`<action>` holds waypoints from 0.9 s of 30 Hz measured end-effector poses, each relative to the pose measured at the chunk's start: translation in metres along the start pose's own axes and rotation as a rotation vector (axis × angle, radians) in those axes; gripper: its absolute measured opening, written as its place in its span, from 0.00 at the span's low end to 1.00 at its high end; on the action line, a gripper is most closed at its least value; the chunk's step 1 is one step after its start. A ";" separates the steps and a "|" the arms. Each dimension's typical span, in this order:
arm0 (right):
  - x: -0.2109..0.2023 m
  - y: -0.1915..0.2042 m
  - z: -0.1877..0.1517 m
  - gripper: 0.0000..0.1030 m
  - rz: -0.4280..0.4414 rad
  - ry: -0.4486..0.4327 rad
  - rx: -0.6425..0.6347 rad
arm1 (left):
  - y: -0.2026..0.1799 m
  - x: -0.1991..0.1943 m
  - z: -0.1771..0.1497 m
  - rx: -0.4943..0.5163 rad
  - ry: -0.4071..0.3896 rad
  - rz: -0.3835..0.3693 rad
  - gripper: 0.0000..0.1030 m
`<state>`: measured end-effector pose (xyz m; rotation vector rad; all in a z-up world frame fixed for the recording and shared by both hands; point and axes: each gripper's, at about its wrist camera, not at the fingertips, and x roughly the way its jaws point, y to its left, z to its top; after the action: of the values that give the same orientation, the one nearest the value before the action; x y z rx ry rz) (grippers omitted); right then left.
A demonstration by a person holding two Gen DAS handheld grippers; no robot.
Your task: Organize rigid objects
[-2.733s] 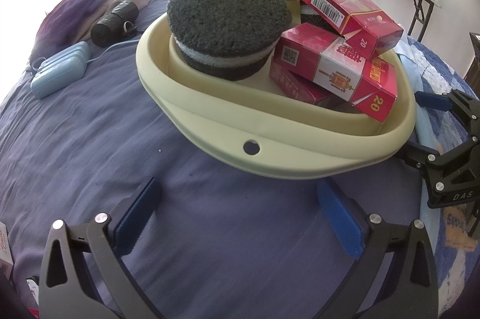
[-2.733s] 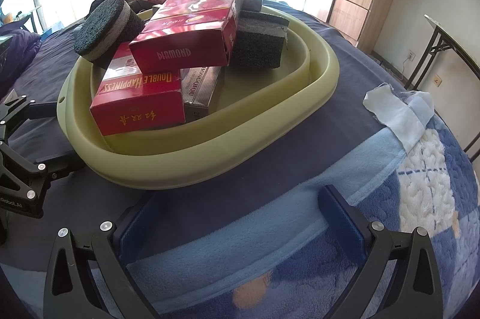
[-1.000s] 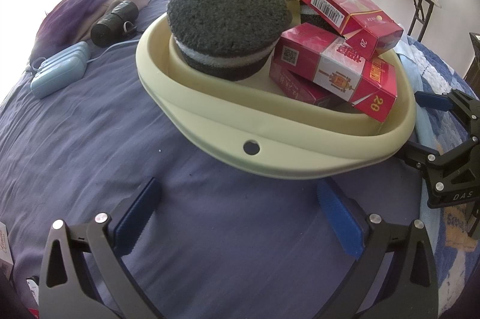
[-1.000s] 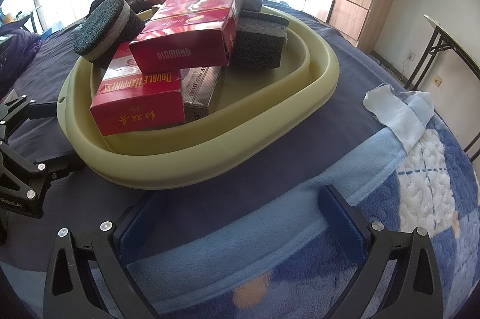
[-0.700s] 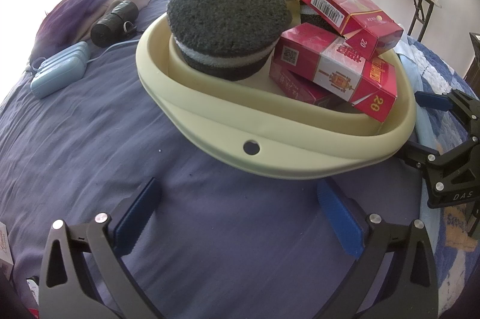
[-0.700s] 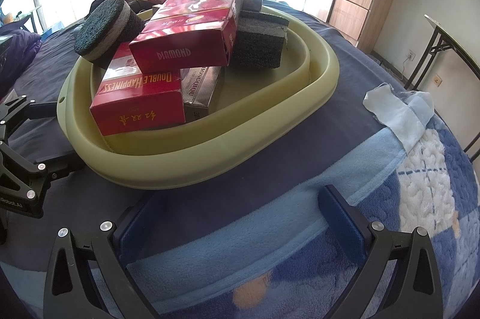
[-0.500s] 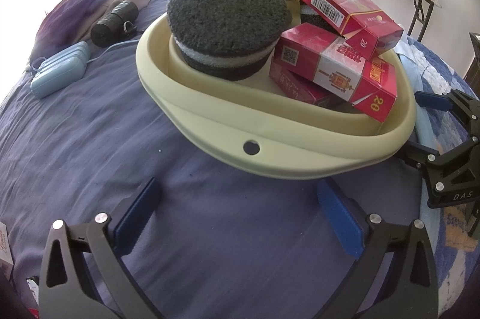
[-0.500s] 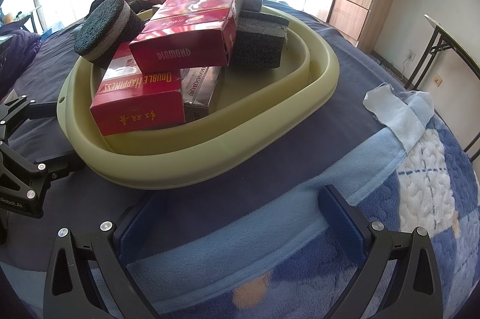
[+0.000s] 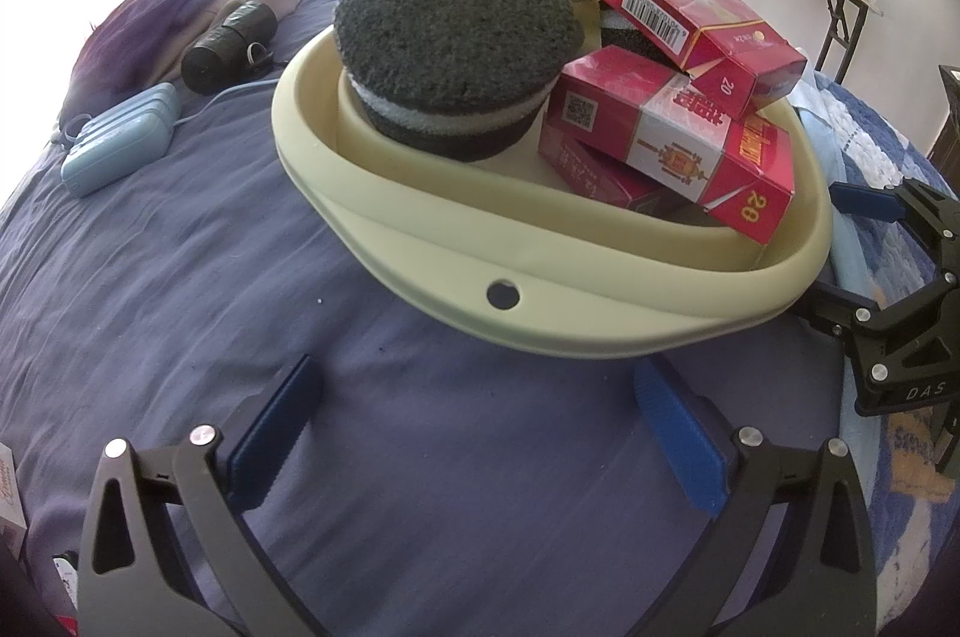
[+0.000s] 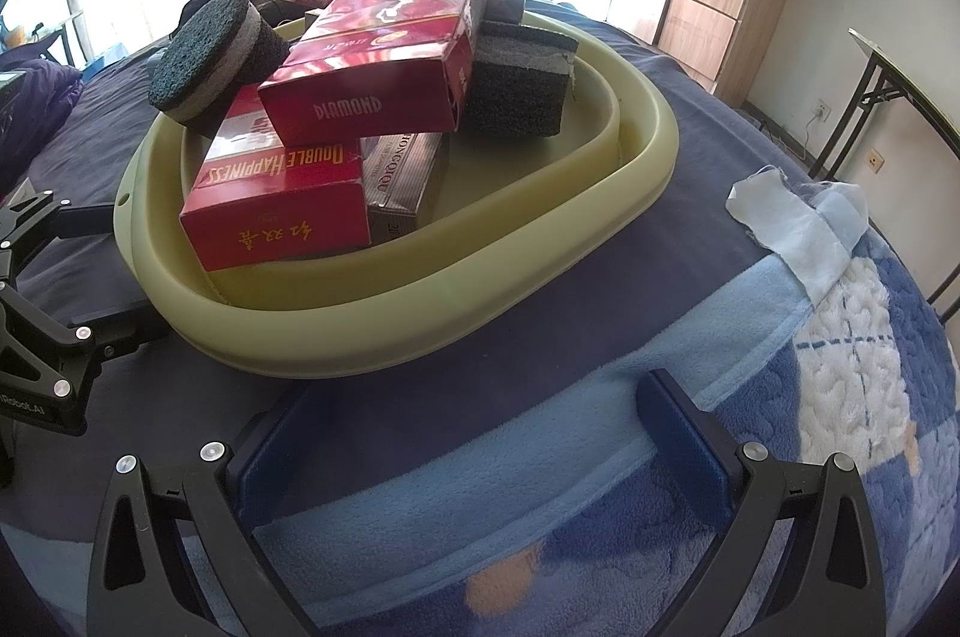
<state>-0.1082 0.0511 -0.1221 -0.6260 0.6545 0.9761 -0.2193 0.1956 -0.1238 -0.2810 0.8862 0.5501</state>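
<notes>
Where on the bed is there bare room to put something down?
Bare sheet lies between the basin, the blue case and the left tool. Bare blanket lies between the basin and the white cloth. The basin is crowded with boxes and sponges.

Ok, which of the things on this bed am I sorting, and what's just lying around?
Job items:
- pale green basin
- round dark sponge
- square dark sponge
- Diamond box
- Double Happiness box
- grey-brown box underneath

Lying about:
- light blue case
- black cylinder
- white cloth
- heap of clothes

Both grippers, left and right, are open and empty.
</notes>
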 end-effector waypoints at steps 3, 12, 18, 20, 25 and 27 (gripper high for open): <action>0.000 0.000 0.000 1.00 0.001 0.000 0.000 | 0.000 0.000 0.000 0.000 0.000 0.000 1.00; 0.000 0.000 0.000 1.00 0.001 0.000 0.001 | 0.000 0.000 -0.001 0.000 0.000 0.000 1.00; 0.000 -0.001 0.000 1.00 0.001 0.000 0.001 | 0.000 0.000 0.000 0.000 0.000 0.000 1.00; 0.000 0.000 0.000 1.00 0.002 0.000 0.001 | 0.000 0.000 -0.001 0.000 0.000 0.000 1.00; -0.001 0.001 0.000 1.00 0.002 0.000 0.002 | 0.000 0.000 0.000 0.000 0.000 0.000 1.00; -0.001 0.001 0.000 1.00 0.002 0.000 0.002 | 0.000 0.000 0.000 0.000 0.000 0.000 1.00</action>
<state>-0.1099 0.0508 -0.1216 -0.6240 0.6562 0.9769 -0.2198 0.1956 -0.1239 -0.2810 0.8862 0.5502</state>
